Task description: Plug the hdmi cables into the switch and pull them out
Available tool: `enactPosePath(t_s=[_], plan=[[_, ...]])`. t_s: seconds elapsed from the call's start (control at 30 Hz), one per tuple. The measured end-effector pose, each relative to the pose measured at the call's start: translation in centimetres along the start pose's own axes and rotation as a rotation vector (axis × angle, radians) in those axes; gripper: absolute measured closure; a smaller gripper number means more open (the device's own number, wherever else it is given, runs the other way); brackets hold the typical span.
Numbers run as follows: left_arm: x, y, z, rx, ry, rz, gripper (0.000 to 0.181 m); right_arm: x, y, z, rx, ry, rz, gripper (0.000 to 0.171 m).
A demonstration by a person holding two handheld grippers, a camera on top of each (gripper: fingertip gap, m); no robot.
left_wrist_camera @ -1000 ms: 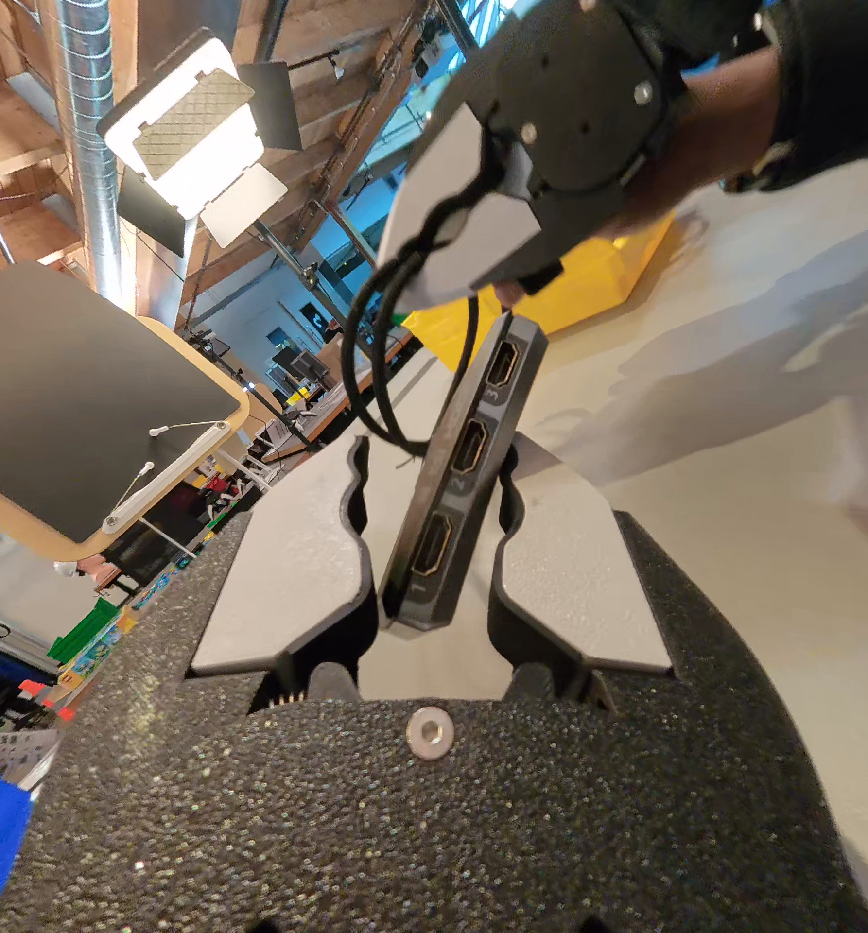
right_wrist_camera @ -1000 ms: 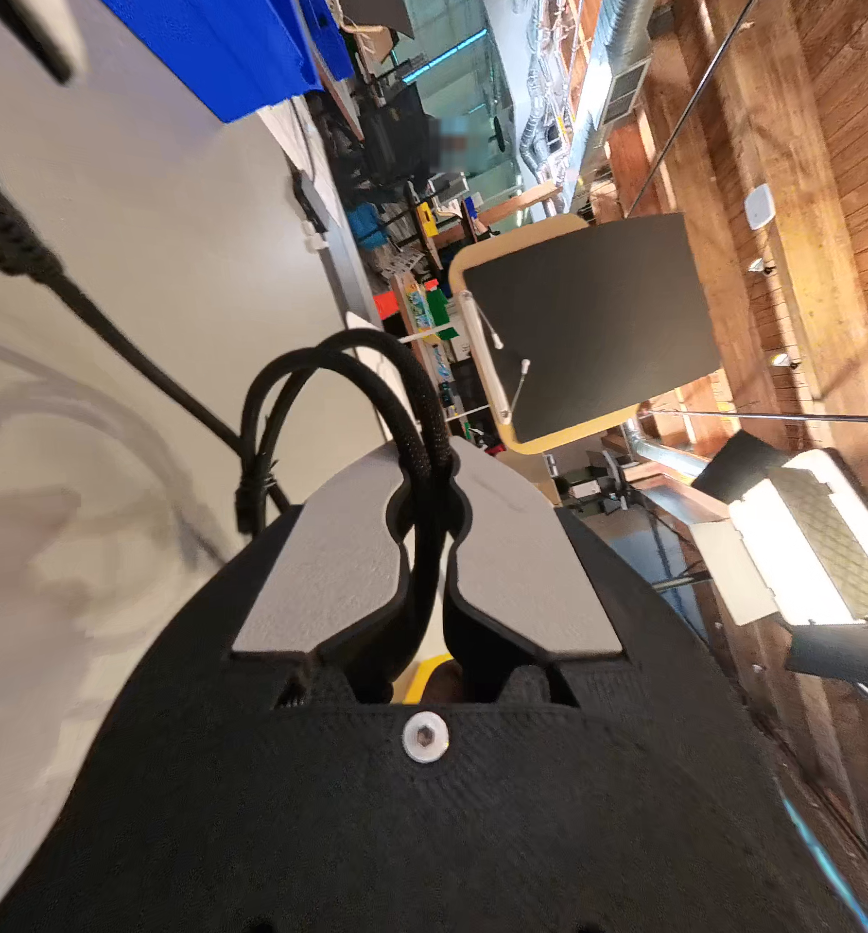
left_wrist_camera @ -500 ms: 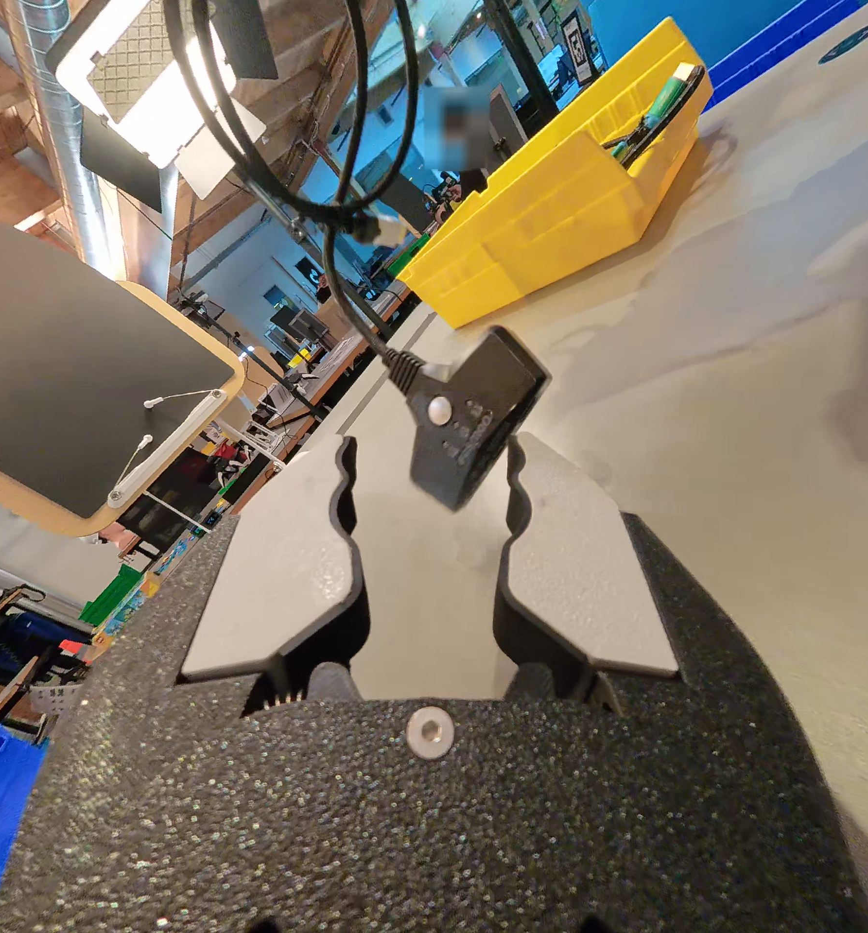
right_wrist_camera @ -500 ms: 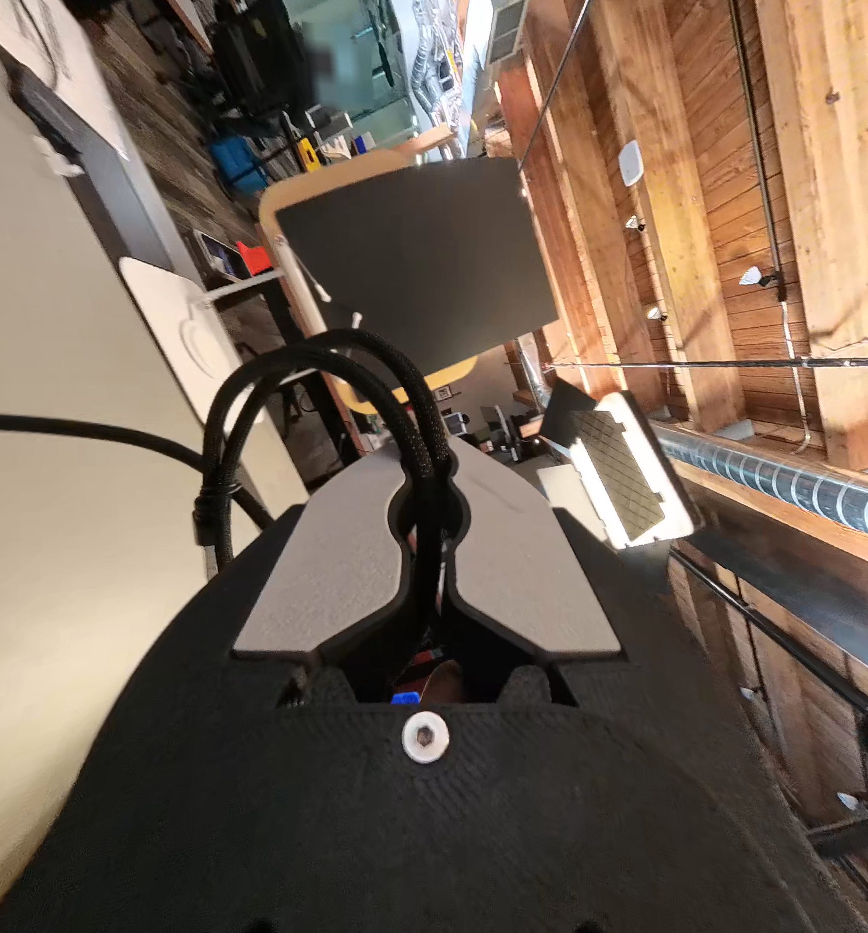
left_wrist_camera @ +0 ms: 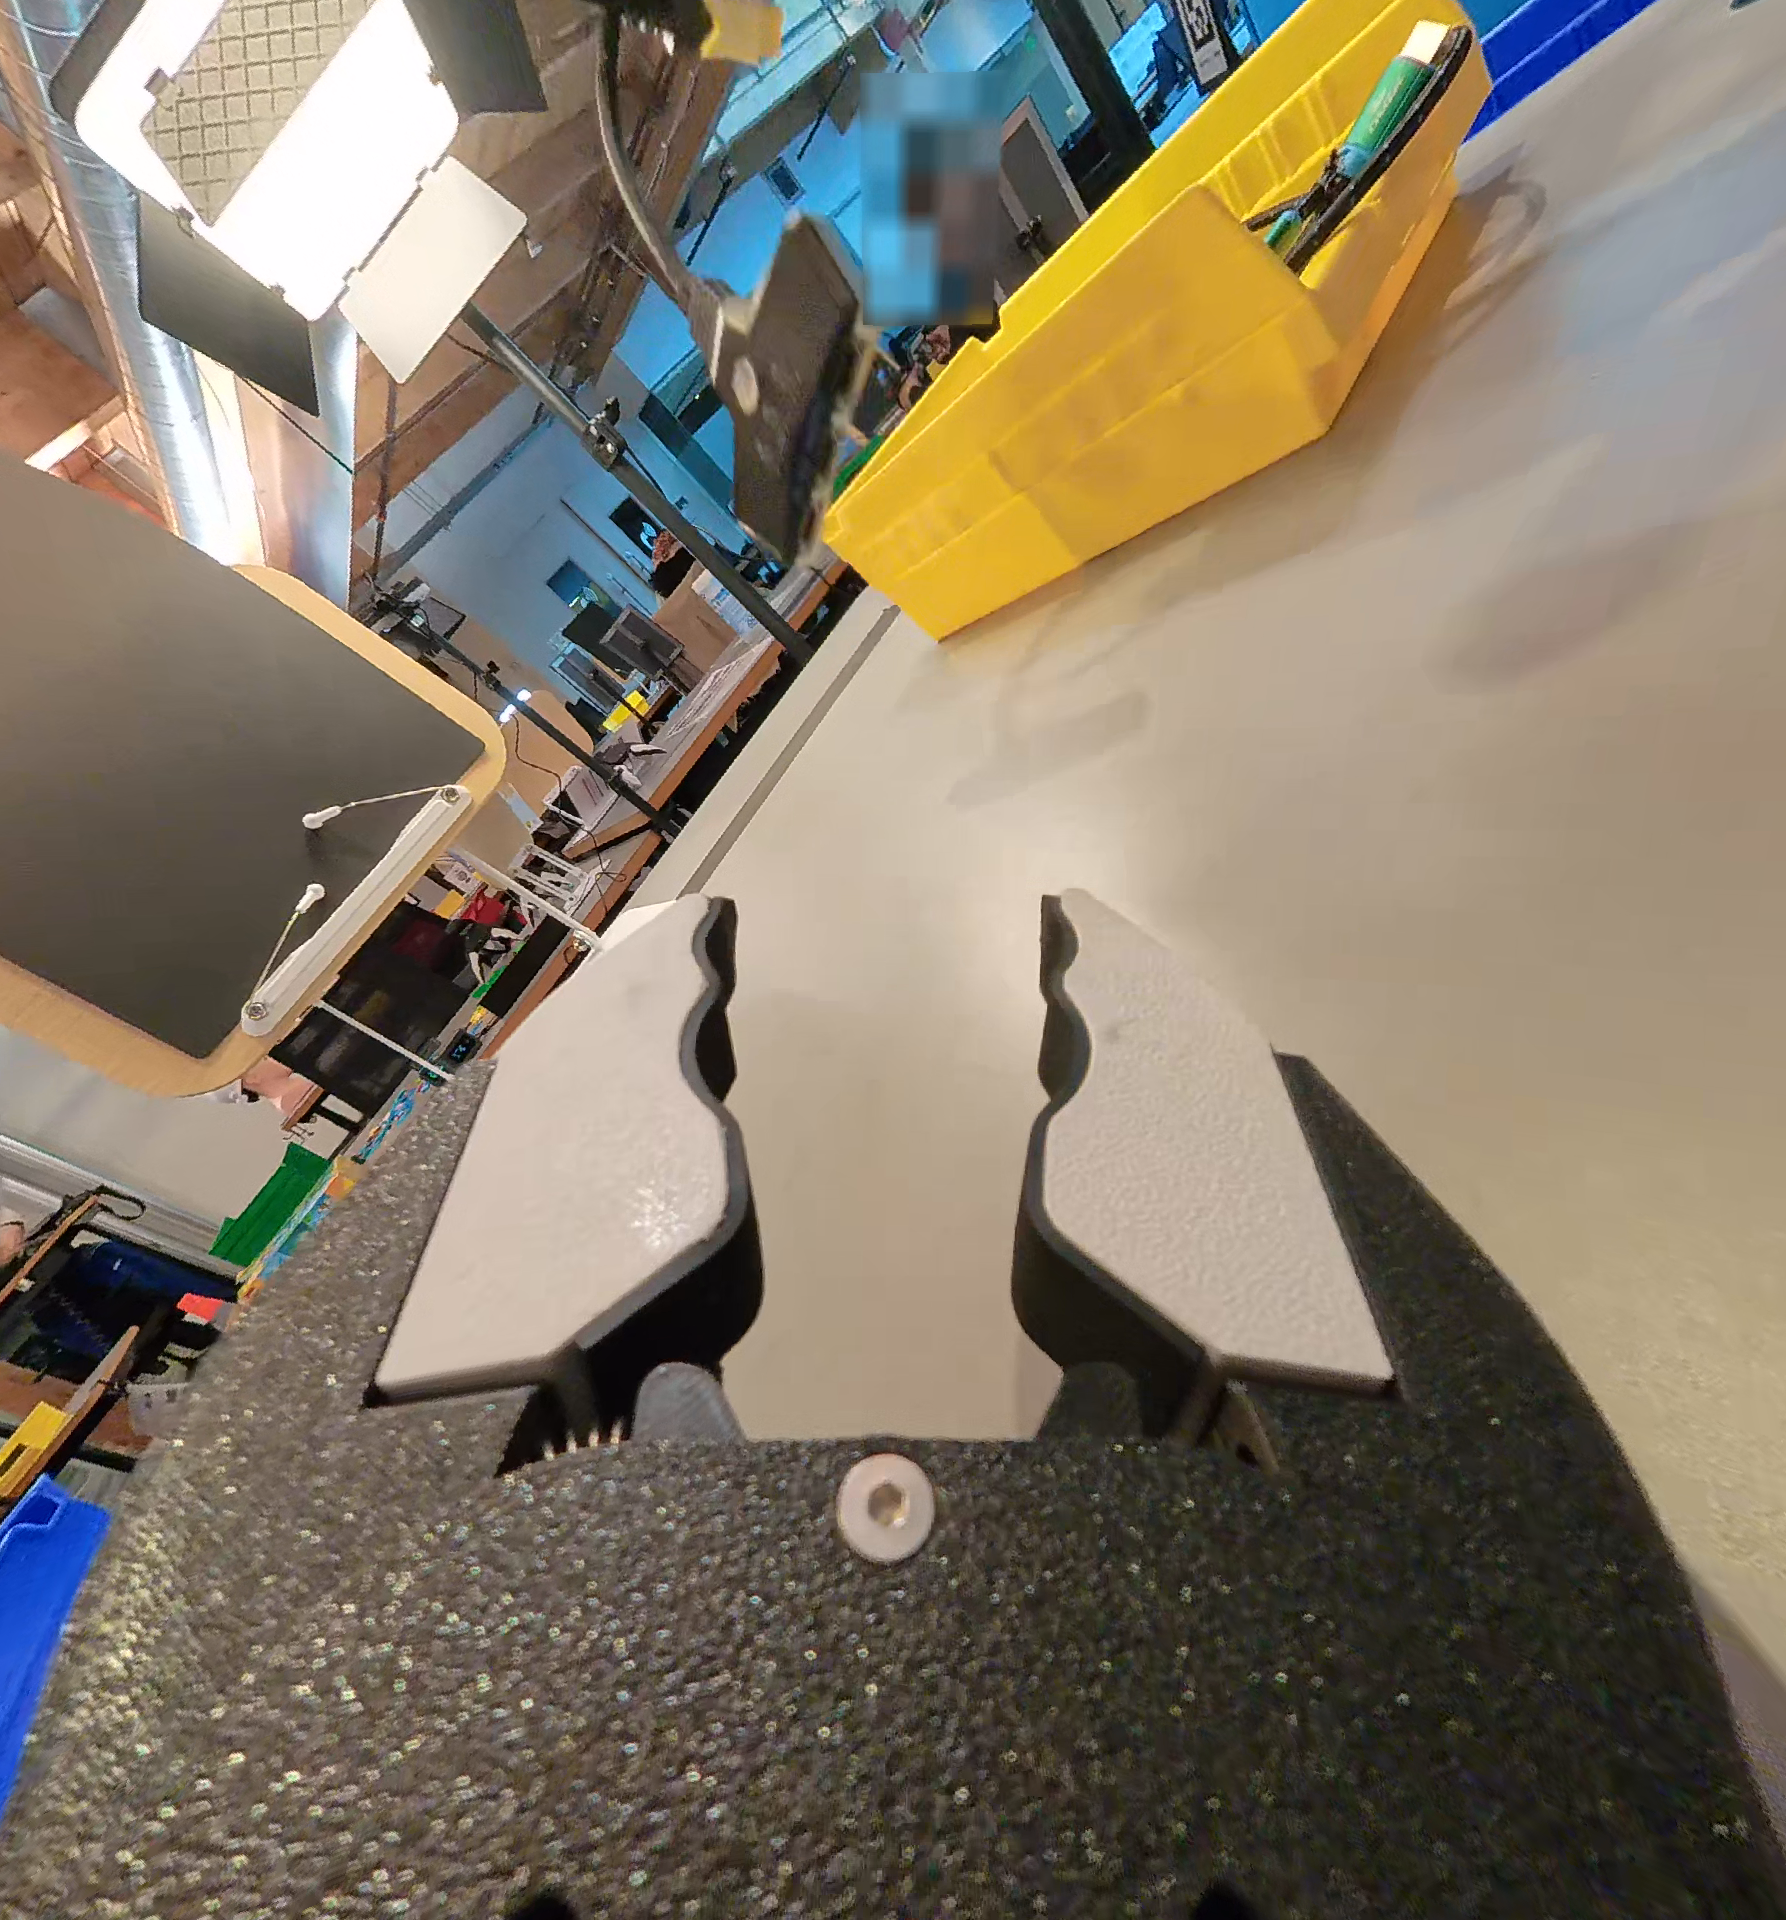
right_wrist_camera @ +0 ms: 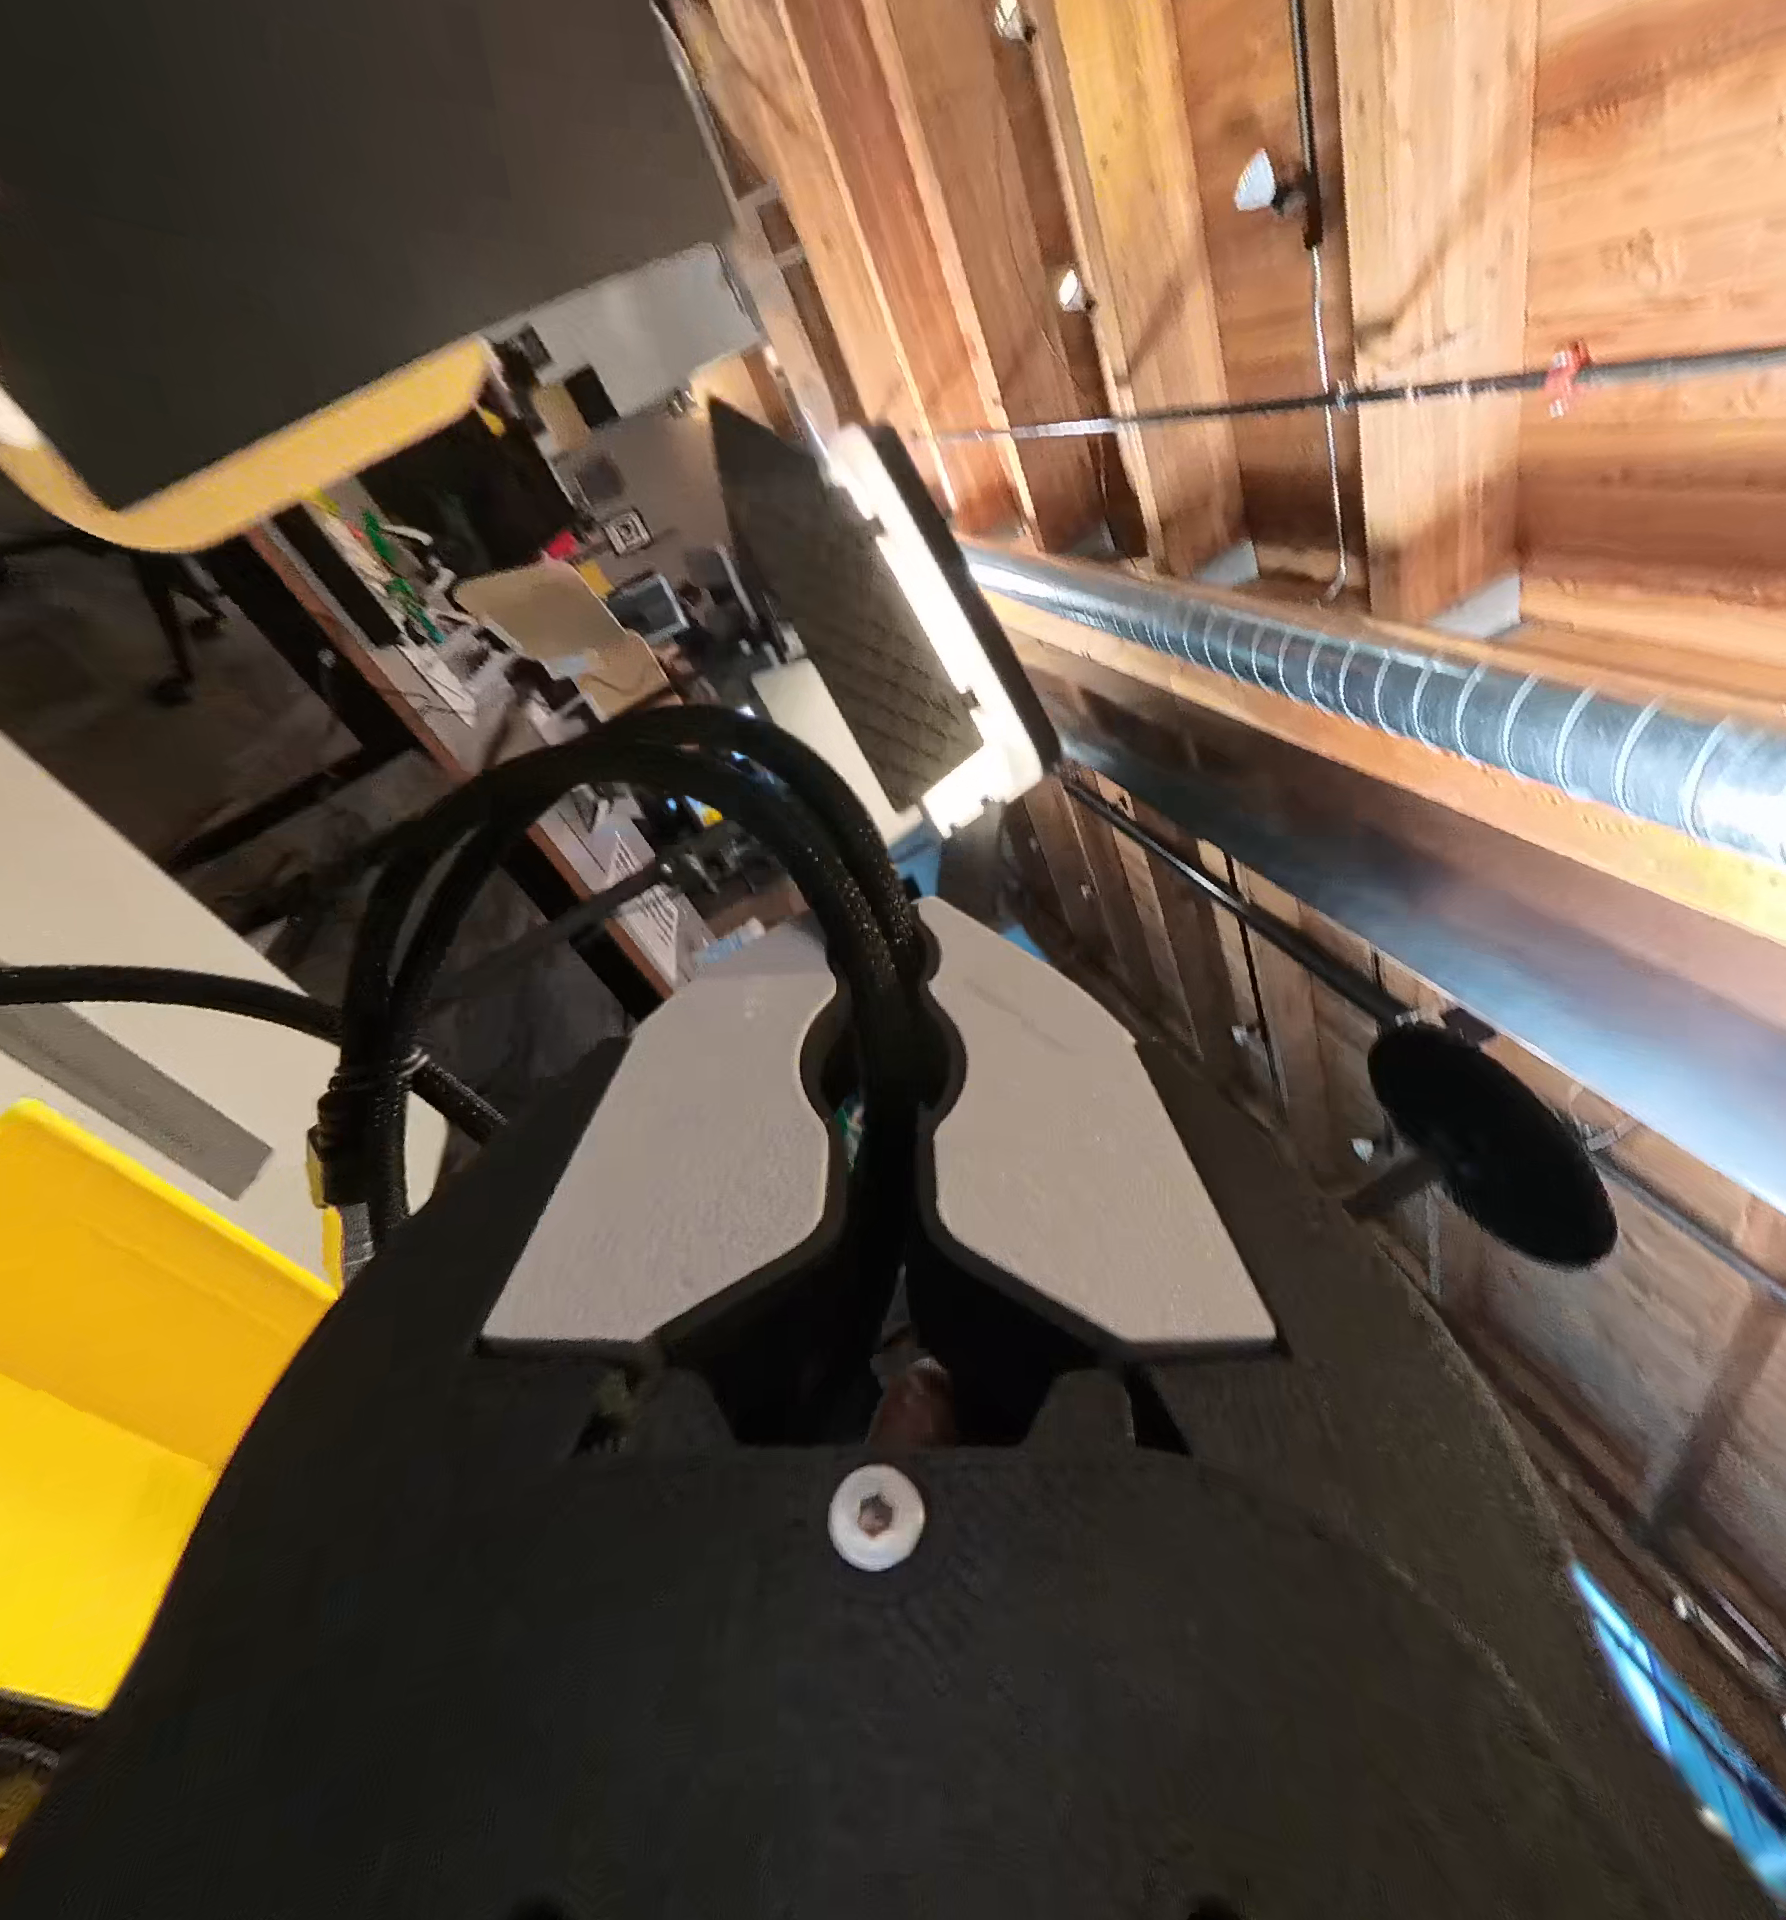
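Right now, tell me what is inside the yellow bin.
In the yellow bin, at its far end, a green object and a dark cable stick up above the rim. Its walls hide the rest of the inside.

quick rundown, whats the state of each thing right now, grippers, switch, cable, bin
left gripper: open, nothing between its fingers
right gripper: shut on the black cable
black cable: looped, pinched in the right gripper
hdmi switch: dangling in the air on its cord, blurred
yellow bin: on the table, holding items
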State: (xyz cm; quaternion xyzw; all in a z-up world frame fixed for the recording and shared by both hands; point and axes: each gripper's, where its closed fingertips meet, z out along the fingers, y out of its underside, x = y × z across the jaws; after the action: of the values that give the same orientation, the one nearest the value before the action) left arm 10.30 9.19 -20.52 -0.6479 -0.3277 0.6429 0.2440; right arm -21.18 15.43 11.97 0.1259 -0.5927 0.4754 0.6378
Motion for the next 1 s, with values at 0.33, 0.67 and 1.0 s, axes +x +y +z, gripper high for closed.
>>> enactPosePath(t_s=[0.33,0.67,1.0], plan=[[0.4,0.3,0.2,-0.028,0.007,0.031,0.125,3.0,9.4,4.0,-0.297,0.121,-0.028,0.166],[0.6,0.4,0.4,-0.040,0.010,0.046,0.126,-9.3,16.3,4.5,-0.401,-0.241,-0.167,0.166],[1.0,0.6,0.4,-0.053,0.020,0.069,0.126,-20.7,17.9,1.8,-0.436,-0.720,-0.327,0.162]])
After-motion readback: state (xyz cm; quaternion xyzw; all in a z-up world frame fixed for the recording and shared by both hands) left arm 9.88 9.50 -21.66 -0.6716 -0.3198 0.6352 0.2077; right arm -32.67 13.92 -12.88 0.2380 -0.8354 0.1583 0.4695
